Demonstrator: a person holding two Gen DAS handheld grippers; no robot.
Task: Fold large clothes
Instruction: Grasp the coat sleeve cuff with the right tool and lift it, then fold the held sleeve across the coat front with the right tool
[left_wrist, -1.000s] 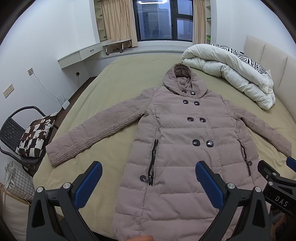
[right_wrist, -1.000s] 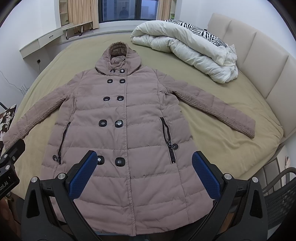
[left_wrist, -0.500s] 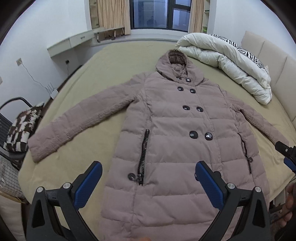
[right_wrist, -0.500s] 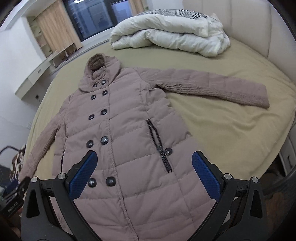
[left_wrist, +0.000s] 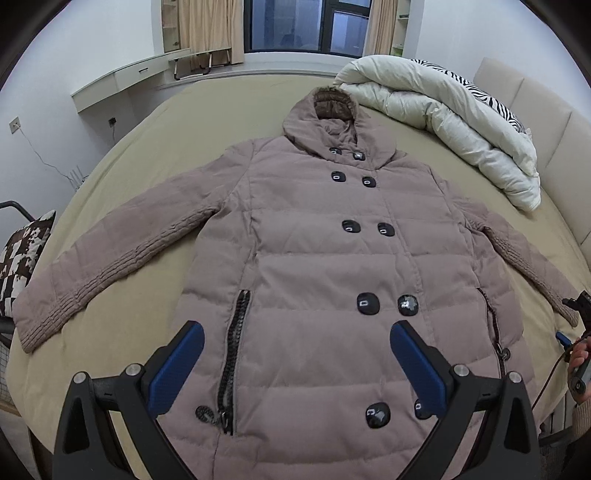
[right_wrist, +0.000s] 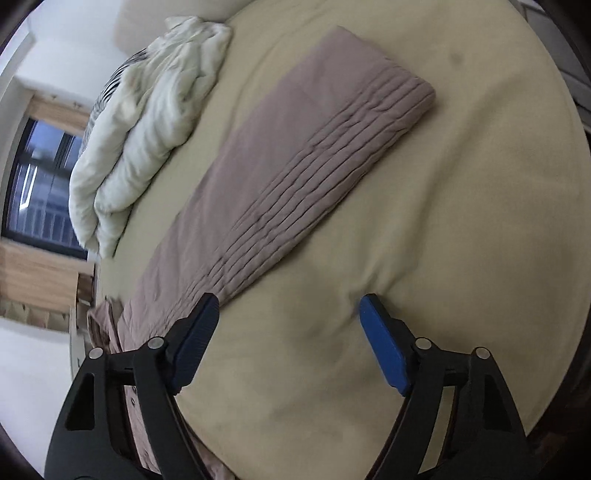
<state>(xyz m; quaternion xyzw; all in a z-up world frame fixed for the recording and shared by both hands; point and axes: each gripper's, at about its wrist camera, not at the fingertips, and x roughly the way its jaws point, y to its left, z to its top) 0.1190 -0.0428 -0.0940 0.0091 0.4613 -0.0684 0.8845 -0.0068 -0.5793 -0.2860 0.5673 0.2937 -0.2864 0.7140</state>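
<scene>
A long taupe hooded puffer coat (left_wrist: 325, 266) lies flat and face up on the bed, both sleeves spread out, buttons closed. My left gripper (left_wrist: 295, 363) is open and empty, hovering above the coat's lower front. My right gripper (right_wrist: 286, 341) is open and empty, low over the sheet beside the coat's right sleeve (right_wrist: 295, 173); its left finger sits at the sleeve's edge. The right gripper also shows at the right edge of the left wrist view (left_wrist: 578, 332), near the right cuff.
A rolled white duvet with zebra print (left_wrist: 450, 125) lies at the bed's far right by the padded headboard (left_wrist: 554, 122). A chair with a patterned cushion (left_wrist: 22, 258) stands left of the bed. The beige sheet (right_wrist: 443, 258) surrounds the coat.
My right gripper has swung right and dropped low toward the right sleeve, tilting its view. My left gripper has moved forward over the coat's lower front. Both stay open.
</scene>
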